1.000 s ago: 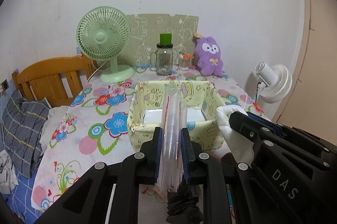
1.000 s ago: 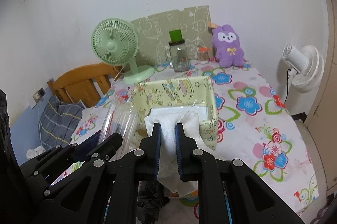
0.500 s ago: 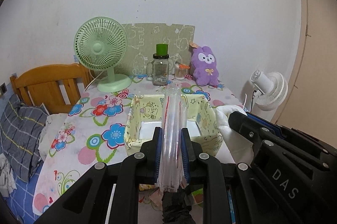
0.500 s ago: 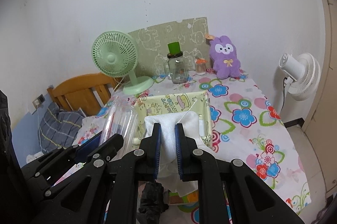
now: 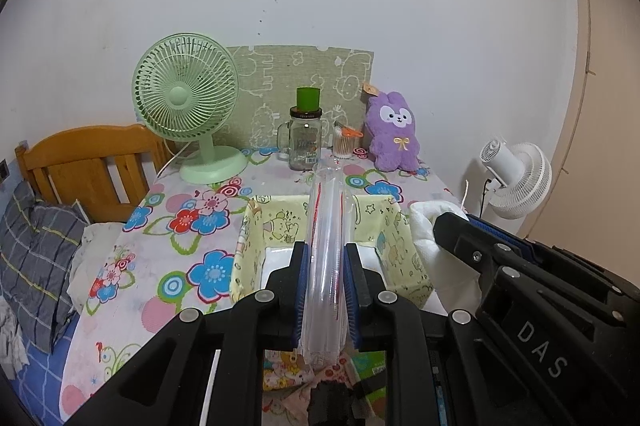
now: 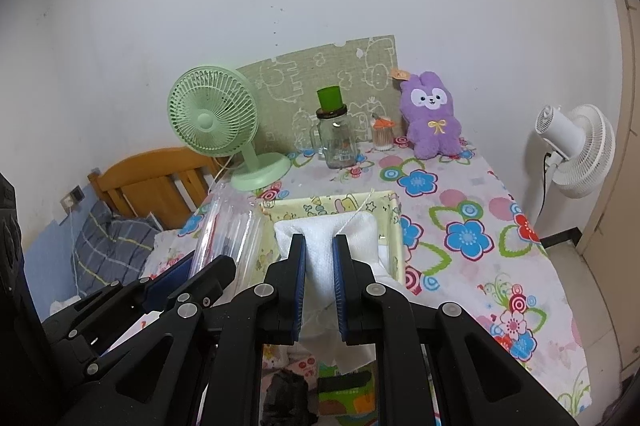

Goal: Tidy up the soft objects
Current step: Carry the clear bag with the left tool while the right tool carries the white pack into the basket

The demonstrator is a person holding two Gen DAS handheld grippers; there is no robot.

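Note:
My left gripper is shut on a clear plastic zip bag, held upright above the near side of the table. My right gripper is shut on a white cloth, just right of the bag. The bag also shows in the right wrist view, and the cloth in the left wrist view. Below and ahead stands a yellow fabric storage box with something white lying flat on its bottom. A purple plush rabbit sits at the table's far right.
The table has a flowered cloth. At its back stand a green desk fan, a glass jar with a green cap and a small container. A white fan stands right of the table. A wooden bed frame is left.
Both grippers have pulled back and risen from the yellow box, still holding the bag and the cloth. The box and table now look farther away.

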